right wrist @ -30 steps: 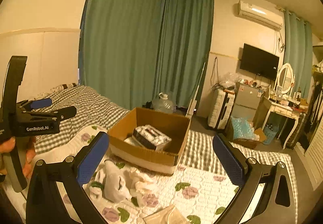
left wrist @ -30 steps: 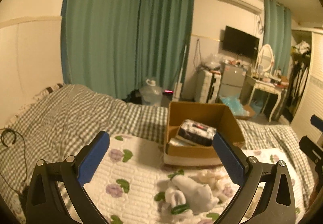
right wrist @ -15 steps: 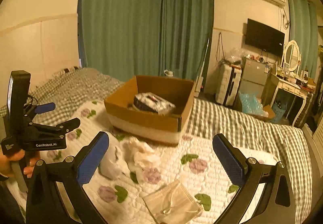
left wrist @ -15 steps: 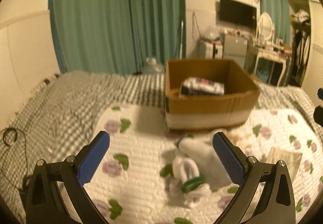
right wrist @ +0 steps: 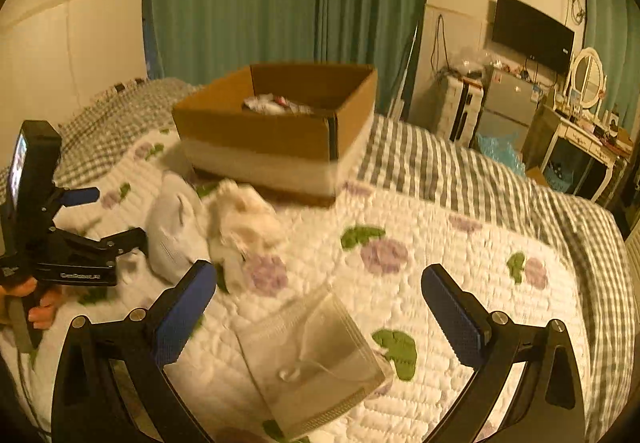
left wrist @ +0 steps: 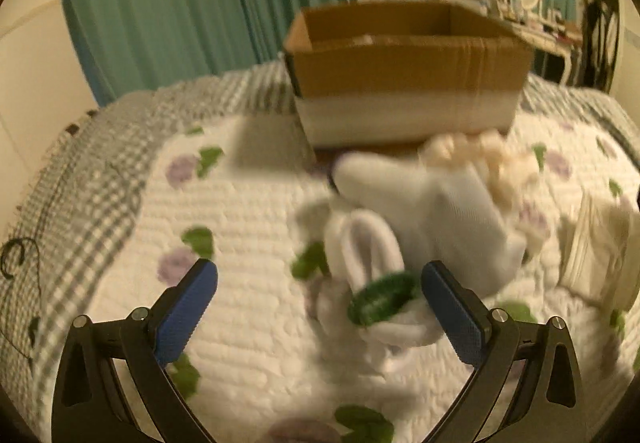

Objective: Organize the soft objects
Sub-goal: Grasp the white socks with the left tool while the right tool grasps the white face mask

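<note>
Now we reach for the white socks [left wrist: 420, 227] on the bed [left wrist: 248, 203], left gripper [left wrist: 320, 293] spread wide and empty, right gripper [right wrist: 320, 293] likewise, needing to close next.

Both grippers hang low with jaws spread wide: the left gripper [left wrist: 319, 293], held in a hand [right wrist: 34, 309], and the right gripper [right wrist: 319, 293].
</note>
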The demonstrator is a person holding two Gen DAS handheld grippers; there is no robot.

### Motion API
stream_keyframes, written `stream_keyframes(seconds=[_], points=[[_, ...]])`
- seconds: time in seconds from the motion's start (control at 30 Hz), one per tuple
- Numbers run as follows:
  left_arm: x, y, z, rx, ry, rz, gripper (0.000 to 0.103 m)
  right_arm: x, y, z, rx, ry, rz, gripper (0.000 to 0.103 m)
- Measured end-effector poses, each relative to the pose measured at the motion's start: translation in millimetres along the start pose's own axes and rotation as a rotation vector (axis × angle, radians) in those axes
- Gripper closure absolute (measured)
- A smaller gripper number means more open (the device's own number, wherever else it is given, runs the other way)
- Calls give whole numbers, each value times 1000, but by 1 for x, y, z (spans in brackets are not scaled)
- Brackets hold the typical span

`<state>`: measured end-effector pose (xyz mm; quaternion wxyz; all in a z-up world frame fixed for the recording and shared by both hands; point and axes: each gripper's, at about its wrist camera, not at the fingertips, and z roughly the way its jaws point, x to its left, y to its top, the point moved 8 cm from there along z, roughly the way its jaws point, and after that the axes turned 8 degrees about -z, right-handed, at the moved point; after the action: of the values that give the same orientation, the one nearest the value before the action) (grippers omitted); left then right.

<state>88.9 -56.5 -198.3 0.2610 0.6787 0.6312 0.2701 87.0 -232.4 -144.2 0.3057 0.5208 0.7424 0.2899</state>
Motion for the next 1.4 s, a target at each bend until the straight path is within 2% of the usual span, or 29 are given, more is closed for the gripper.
stream_keyframes(seconds=[0.17, 0.37, 0.4, 0.43, 0.53, 0.63, 0.73, 0.83, 1.0, 1.1, 1.4], points=[[-1, -6, 5, 23, 7, -6, 0, 1, -27, 24, 85, 7, -16, 0], [-1, -12, 9, 53, 20, -7, 2, 5, -48, 39, 143, 32, -12, 0], [0, -13, 12, 64, 24, -8, 5, 6, -50, 40, 151, 35, -13, 0], [1, -14, 15, 77, 21, -10, 22, 8, -53, 43, 162, 39, -13, 0], [-1, -20, 28, 143, 7, -1, 56, 13, -62, 49, 190, 52, -15, 0], [-2, -22, 29, 147, -10, -8, 66, 18, -67, 51, 205, 47, -25, 6], [2, -20, 22, 131, -22, -26, 70, 21, -69, 49, 205, 45, -15, 11], [9, -20, 18, 133, -22, -42, 71, 22, -70, 47, 204, 40, -12, 31], [20, -20, 10, 129, -30, -40, 72, 30, -67, 40, 201, 36, -17, 78], [27, -20, 6, 128, -33, -39, 73, 36, -65, 35, 192, 38, -18, 88], [45, -17, -15, 101, -43, -45, 73, 45, -48, 7, 120, 29, 35, 90]])
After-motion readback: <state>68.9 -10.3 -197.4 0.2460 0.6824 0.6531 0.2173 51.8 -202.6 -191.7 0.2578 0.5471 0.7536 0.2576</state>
